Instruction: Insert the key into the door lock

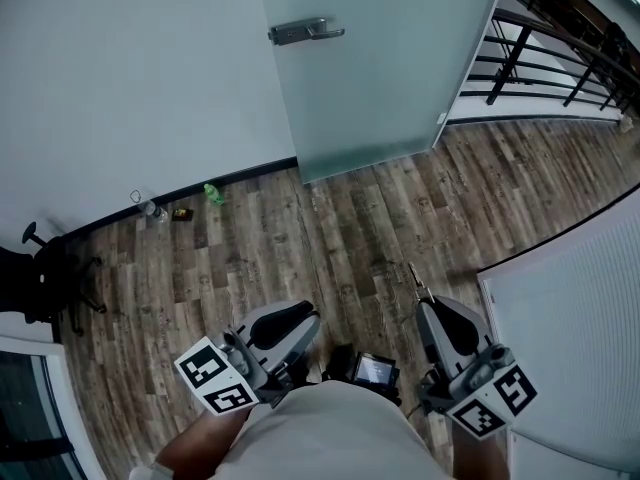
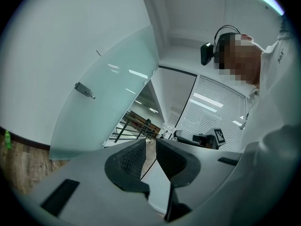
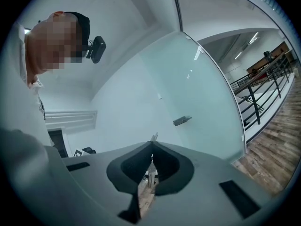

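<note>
A frosted glass door (image 1: 385, 58) stands ahead, with a grey lever handle and lock (image 1: 305, 31) on its left edge. The handle also shows in the left gripper view (image 2: 84, 90) and the right gripper view (image 3: 182, 120). My right gripper (image 1: 428, 303) is shut on a small metal key (image 1: 414, 276), whose tip pokes out past the pads (image 3: 154, 136) toward the door. It is well short of the handle. My left gripper (image 1: 305, 313) hangs low on the left. Its jaws (image 2: 150, 142) stand a little apart with nothing between them.
Wood-plank floor (image 1: 350, 228) runs to the door. A black railing (image 1: 560, 48) lies beyond it at the right. A green bottle (image 1: 214, 193) and a clear one (image 1: 150, 208) sit by the wall's base. A black chair (image 1: 40, 278) is at left, a white slatted panel (image 1: 570, 338) at right.
</note>
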Available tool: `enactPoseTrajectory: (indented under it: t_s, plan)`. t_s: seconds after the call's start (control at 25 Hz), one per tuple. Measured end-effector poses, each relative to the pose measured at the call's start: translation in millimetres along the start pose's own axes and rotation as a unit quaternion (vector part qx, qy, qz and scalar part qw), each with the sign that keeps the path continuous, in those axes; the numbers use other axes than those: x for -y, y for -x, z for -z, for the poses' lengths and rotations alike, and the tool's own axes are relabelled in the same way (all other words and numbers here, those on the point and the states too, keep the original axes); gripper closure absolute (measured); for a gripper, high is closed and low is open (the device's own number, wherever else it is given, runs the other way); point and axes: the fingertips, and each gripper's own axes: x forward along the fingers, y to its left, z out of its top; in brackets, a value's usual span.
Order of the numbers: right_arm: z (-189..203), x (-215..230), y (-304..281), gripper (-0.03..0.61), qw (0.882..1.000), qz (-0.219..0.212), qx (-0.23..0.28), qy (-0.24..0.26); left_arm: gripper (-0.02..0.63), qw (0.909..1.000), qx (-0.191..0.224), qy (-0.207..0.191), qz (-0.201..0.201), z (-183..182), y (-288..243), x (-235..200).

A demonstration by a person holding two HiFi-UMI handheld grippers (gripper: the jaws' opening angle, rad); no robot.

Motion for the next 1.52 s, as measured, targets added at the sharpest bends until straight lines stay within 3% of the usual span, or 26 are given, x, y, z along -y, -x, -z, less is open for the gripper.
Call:
enactPoseTrajectory:
  t_s: [0.4,0.72,1.04,1.52]
  plan:
    - [-2.5,15.6,4.5,0.563,1.0,-0.008,0.001,-0.014,0.537,0.9999,0.004,-0.008,-0.014,0.8,-7.4,8.1]
    - [2.3,21.0,-23.6,0.563,1.0,-0.01,-0.013,-0.023,0.537,0.9996,0.008,-0.004,-0.028,-8.9,-2.1,-18.0]
    - [7.0,28.6,-74.1,0.563,0.999,0.007,-0.025,-0.023,0.537,0.9997,0.015,0.002,-0.017,-33.0,-7.2,-71.2]
    - [-23.9,25.9,-203.8,0.563,0.999,0.02,-0.037,-0.003,0.537,0.9997,0.017,0.016,0.004,-107.5,-8.7,-175.5]
